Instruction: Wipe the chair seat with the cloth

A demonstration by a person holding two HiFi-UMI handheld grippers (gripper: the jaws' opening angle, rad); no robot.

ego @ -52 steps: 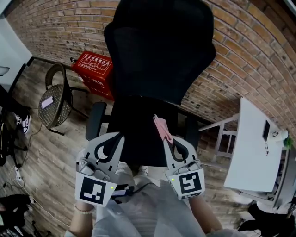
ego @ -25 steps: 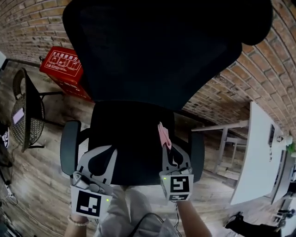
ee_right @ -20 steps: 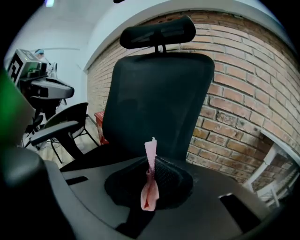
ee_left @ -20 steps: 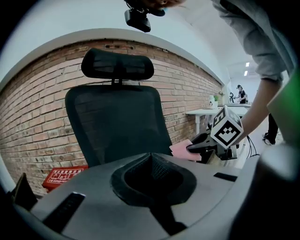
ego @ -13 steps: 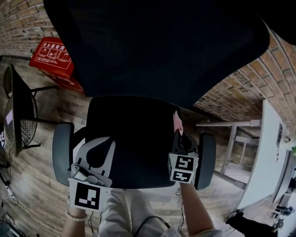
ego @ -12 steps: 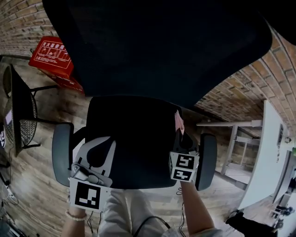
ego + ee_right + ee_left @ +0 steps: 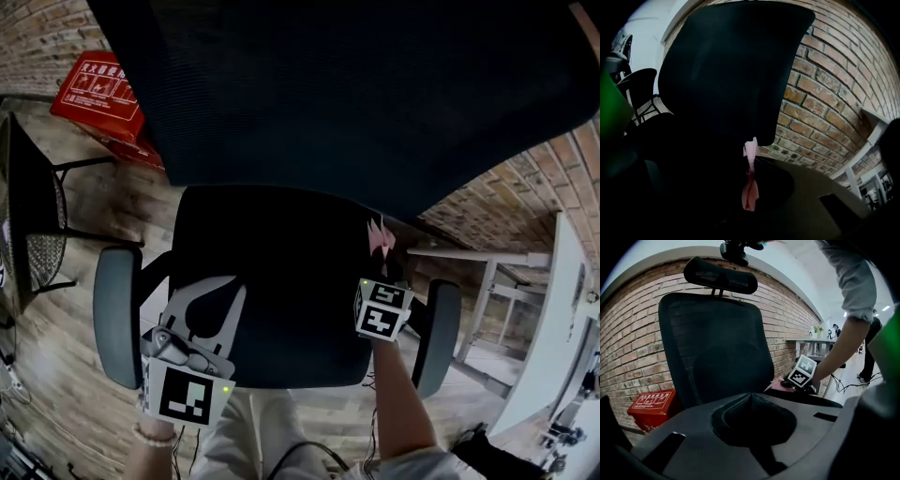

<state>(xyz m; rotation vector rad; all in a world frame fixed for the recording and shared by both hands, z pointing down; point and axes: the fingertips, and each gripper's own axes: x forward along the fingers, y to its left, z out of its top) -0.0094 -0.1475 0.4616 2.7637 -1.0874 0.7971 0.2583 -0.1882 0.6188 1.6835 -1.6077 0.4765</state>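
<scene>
A black office chair fills the head view, its seat (image 7: 272, 272) below the tall mesh backrest (image 7: 356, 94). My right gripper (image 7: 382, 261) is over the seat's right rear corner, shut on a small pink cloth (image 7: 380, 234) that sticks up from its tips. The right gripper view shows the cloth (image 7: 750, 157) pinched between the jaws, with the backrest (image 7: 726, 70) just behind it. My left gripper (image 7: 223, 284) hovers at the seat's front left, shut with nothing in it. From the left gripper view, the right gripper's marker cube (image 7: 804, 372) and the cloth (image 7: 779, 380) lie across the seat.
Grey armrests (image 7: 117, 314) (image 7: 436, 323) flank the seat. A red box (image 7: 98, 84) stands by the brick wall (image 7: 506, 187) at far left. A black wire chair (image 7: 37, 216) is at the left, a white table (image 7: 562, 309) at the right. The floor is wooden planks.
My right gripper has carried the cloth forward and to the right, to the seat's right rear corner. The view has closed in on the chair. The left gripper has barely moved.
</scene>
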